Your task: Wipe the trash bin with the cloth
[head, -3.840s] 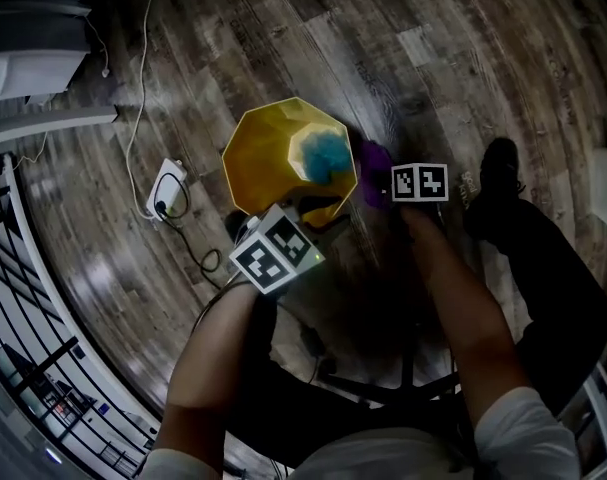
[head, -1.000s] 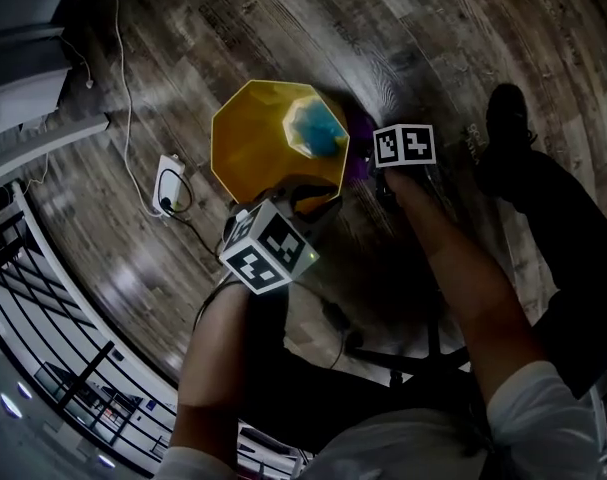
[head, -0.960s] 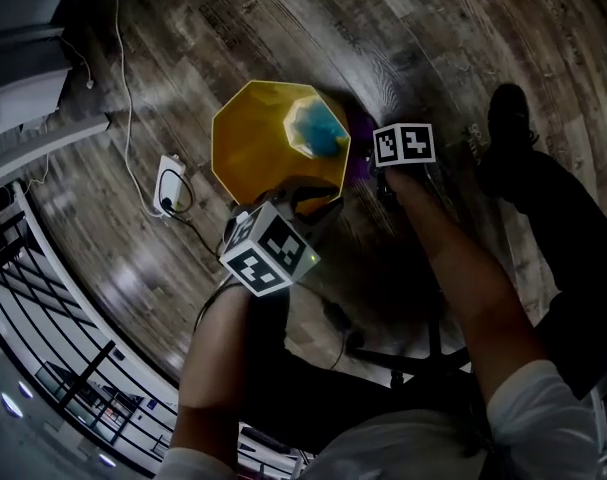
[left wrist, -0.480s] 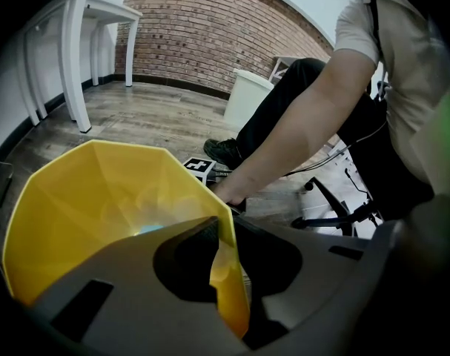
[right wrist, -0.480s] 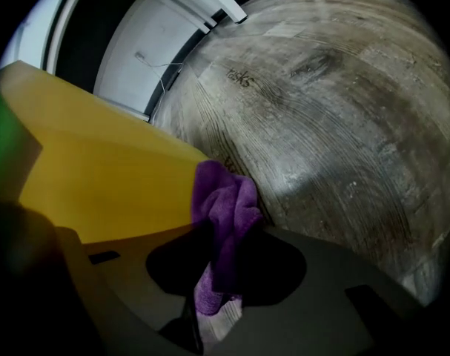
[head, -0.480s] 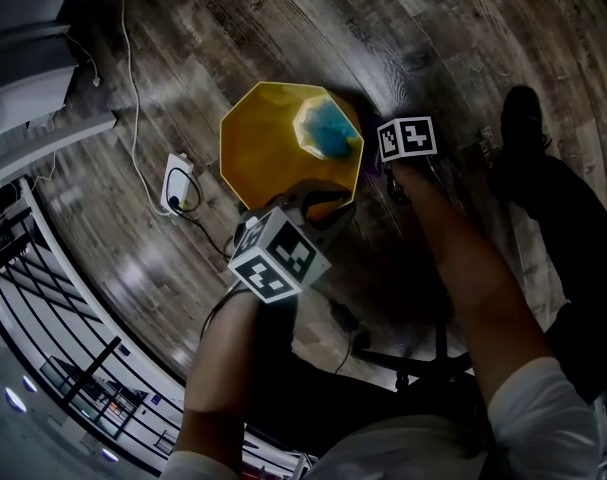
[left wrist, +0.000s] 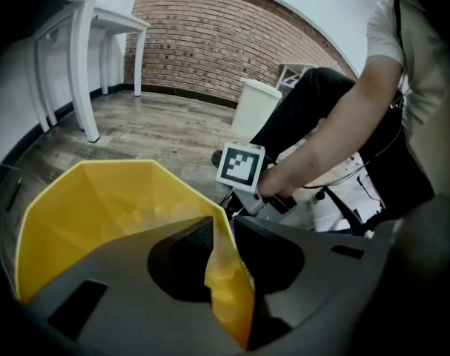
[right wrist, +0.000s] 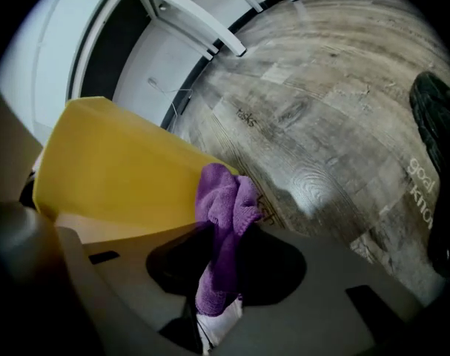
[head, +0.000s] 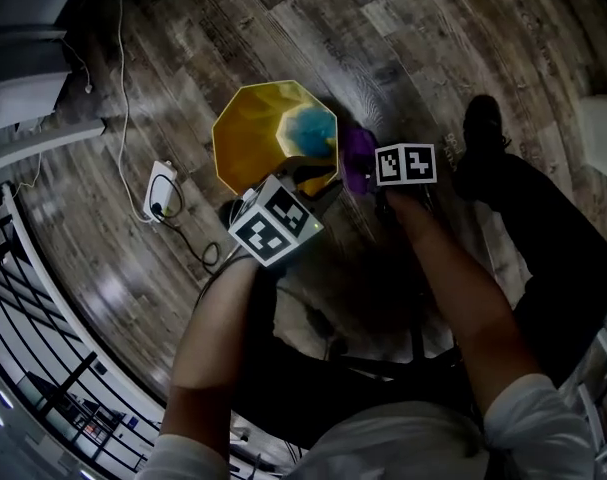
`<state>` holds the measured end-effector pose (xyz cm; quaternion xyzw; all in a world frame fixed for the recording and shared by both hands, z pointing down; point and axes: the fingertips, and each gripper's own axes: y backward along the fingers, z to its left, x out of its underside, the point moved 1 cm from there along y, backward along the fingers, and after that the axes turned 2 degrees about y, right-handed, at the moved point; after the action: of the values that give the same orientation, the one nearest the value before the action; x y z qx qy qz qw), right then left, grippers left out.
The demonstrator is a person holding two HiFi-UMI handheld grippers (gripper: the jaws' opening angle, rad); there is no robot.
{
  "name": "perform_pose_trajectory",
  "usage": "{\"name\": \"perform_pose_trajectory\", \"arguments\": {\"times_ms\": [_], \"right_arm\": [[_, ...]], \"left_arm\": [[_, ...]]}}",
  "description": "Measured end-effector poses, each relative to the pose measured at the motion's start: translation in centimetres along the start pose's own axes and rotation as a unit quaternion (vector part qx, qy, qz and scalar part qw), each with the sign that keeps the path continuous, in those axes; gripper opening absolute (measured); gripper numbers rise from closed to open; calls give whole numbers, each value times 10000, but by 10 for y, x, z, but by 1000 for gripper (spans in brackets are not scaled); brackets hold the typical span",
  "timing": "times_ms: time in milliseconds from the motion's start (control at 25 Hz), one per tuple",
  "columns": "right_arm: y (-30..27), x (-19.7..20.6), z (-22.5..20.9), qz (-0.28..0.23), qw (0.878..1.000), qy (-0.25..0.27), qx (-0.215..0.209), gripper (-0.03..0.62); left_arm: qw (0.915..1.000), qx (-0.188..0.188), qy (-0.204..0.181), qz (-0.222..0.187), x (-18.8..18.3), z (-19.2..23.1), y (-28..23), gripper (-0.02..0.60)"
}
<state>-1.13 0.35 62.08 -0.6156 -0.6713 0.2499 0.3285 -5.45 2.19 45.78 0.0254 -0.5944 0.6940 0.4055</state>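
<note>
Floor: dark wood-plank floor (head: 433,28); no table carries the work. A white power strip (head: 163,190) with its cable lies left of the bin, and a dark shoe (head: 478,128) is to the right.

Head view, bin: the yellow trash bin (head: 258,138) rests on the floor, tipped so its open mouth faces up toward the camera. Something blue (head: 310,128) shows inside it; I cannot identify it.

Head view, tools: the left gripper (head: 301,186) is at the bin's near rim. The right gripper (head: 371,173) is just beside the bin's right outer wall, carrying the purple cloth (head: 357,153).

Left gripper view: one corner of the bin's rim stands between the jaws, with the pads against the yellow wall on both sides. The jaws have just been opening, so the grip looks lighter, but the bin is not released. Background: brick wall (left wrist: 232,43) and white table legs (left wrist: 84,65).

Right gripper view: the jaws are narrow and clamped on the cloth, which bunches out past the tips. Its folded end sits at the lower edge of the bin's outer wall. I cannot tell whether it is touching or just beside it.

Done: the cloth is in hand, the bin is steadied and tipped, and the cloth is brought to the wall.

Left: no wet track or stain marks which faces are wiped. Judged mid-task, with the remaining outer faces, the rim and the inside unconfirmed.
</note>
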Motion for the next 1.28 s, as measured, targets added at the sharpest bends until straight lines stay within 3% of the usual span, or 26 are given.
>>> {"name": "perform_pose_trajectory", "arguments": {"times_ms": [200,400,640,720,880,960,1080,1280], "right_arm": [[44,-2,20,-337,9991,-160,-194,112],[82,-2,44,-703,9936,-631,-624,112],[114,6,83,-821,9882,-747,-1058,112],[119,7,94,-797,9883,-620,-1141,112],[128,4,114,-812,9863,-491,-1346,112],[127,5,118,-788,9862,-443,-1385,112],[120,6,115,-752,9861,-532,-1385,112],[106,9,113,-704,9854,-664,-1398,112]], "left_arm": [[9986,7,-507,121,8,-7,18,152],[9942,172,-849,633,37,-17,29,186],[9791,18,-1540,1332,56,-16,29,187],[9787,1,-1513,1389,58,-14,26,187],[9859,55,-1149,1214,59,-12,18,181],[9880,113,-1051,1123,58,-14,14,141],[9876,76,-1140,1078,52,-14,10,98],[9875,186,-1166,1048,49,-15,8,98]]}}
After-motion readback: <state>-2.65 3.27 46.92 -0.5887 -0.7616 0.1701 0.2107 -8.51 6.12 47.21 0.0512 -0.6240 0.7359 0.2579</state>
